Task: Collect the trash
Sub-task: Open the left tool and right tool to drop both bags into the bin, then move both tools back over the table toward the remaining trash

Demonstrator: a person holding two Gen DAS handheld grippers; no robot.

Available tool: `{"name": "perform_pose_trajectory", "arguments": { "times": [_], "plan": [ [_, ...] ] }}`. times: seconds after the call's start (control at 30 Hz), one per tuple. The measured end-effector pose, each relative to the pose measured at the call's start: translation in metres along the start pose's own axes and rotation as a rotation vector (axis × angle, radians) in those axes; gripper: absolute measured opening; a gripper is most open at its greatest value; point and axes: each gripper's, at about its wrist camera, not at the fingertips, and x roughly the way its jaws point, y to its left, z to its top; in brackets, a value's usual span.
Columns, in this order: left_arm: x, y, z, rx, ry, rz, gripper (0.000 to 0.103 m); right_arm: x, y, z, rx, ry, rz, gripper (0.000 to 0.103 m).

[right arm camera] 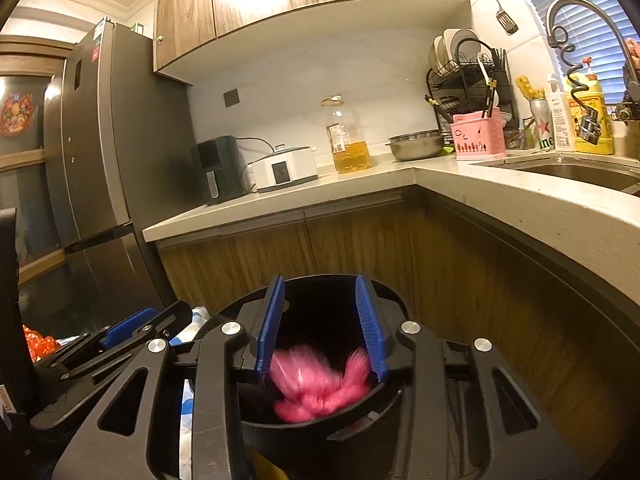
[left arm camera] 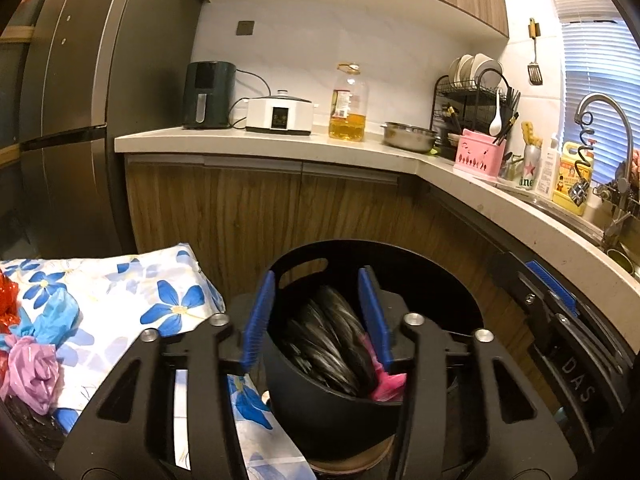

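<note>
Two grippers hover over one black bin, and both have let go. Farthest left in the left wrist view, several crumpled plastic bags are not yet collected: a red one at the edge, a blue bag (left arm camera: 56, 318) and a purple bag (left arm camera: 32, 372) bunched on the floral cloth (left arm camera: 132, 280) that covers the surface beside the bin. Moving right, the left gripper (left arm camera: 316, 320) has its blue fingers (left arm camera: 260, 320) spread apart above the black bin (left arm camera: 320, 412), pressing on nothing; below them a crumpled black bag (left arm camera: 332, 344) lies in the bin, blurred as if dropping. Next to it, a pink bag (left arm camera: 386, 386) shows at the bin's right inner wall.

In the right wrist view the left gripper appears low on the left, then comes the right gripper (right arm camera: 322, 324), its fingers (right arm camera: 370, 324) likewise parted and empty, with the pink bag (right arm camera: 320, 388) smeared by motion just beneath, inside the bin's rim (right arm camera: 304, 428). Behind, the counter (right arm camera: 400, 176) with its oil bottle (right arm camera: 350, 140) and pink utensil holder (right arm camera: 476, 136) plays no part.

By my reckoning, two pieces are in and at least three wait on the cloth, so the job is under way but far from finished.
</note>
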Motion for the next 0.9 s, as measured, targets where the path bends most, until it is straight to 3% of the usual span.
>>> {"name": "perform_pose_trajectory", "arguments": {
  "times": [0.47,0.6,0.9],
  "plan": [
    [-0.044,0.015,-0.014,-0.018,-0.018,0.079,0.087,-0.033,0.005,-0.009,0.001,0.035,-0.008,0.073],
    [-0.065,0.021,-0.016,-0.021,-0.028,0.100,0.090,-0.047,0.009,-0.011,-0.004,0.039,-0.004,0.079],
    [-0.126,0.040,-0.031,-0.017,-0.058,0.199,0.095,-0.091,0.030,-0.018,-0.050,0.020,0.017,0.082]
  ]
}}
